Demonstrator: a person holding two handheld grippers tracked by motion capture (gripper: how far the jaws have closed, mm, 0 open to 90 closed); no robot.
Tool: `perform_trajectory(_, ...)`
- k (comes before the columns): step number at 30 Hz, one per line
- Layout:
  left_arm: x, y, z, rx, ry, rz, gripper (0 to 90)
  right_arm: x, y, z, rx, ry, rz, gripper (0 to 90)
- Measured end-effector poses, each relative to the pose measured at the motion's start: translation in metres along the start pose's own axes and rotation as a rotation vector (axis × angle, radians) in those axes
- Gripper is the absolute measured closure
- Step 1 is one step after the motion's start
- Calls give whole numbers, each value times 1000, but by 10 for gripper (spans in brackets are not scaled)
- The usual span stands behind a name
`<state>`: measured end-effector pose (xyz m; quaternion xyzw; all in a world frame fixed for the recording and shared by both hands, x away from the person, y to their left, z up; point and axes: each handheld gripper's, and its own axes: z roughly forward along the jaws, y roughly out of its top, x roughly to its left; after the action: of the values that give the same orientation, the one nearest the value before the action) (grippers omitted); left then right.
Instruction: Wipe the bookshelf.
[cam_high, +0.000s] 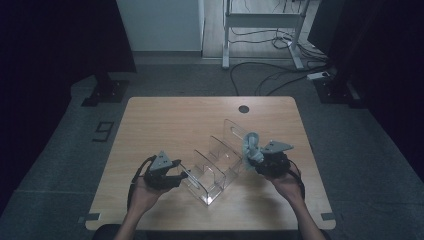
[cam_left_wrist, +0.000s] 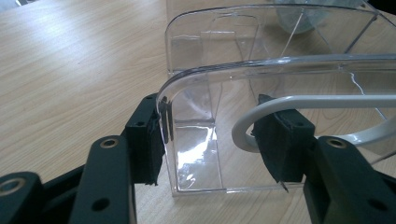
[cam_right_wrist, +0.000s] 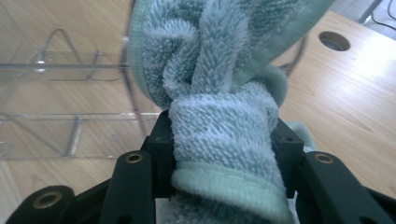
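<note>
A clear acrylic divider rack (cam_high: 216, 165) stands at an angle on the wooden table (cam_high: 165, 125). My left gripper (cam_high: 180, 176) is at its near left end. In the left gripper view the gripper (cam_left_wrist: 210, 140) is open, with a corner of the rack (cam_left_wrist: 280, 70) between its wide-apart jaws and the left pad (cam_left_wrist: 148, 144) touching a panel edge. My right gripper (cam_high: 259, 160) is shut on a bunched light blue-green towel (cam_high: 251, 146) at the rack's far right end. In the right gripper view the towel (cam_right_wrist: 219, 126) bulges between the gripper's (cam_right_wrist: 222, 135) jaws, with the rack (cam_right_wrist: 60, 93) behind it.
A round cable hole (cam_high: 243, 109) sits near the table's far edge. Beyond the table are a white desk frame (cam_high: 260, 30) and cables on the floor (cam_high: 270, 75). Dark stands flank the table on both sides.
</note>
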<state>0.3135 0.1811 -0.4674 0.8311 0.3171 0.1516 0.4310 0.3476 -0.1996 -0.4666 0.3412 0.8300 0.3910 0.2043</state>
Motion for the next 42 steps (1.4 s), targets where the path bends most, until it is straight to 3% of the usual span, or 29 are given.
perform_trajectory(12, 0, 0, 1, -3, 22, -19, 457, 22, 7, 6, 6, 44, -56, 535)
perform_trajectory(31, -1, 1, 2, -12, 58, -48, 456, 47, 13, 11, 8, 97, -87, 533)
perform_trajectory(42, 0, 0, 3, -17, 89, -67, 456, 65, 17, 14, 7, 152, -110, 532)
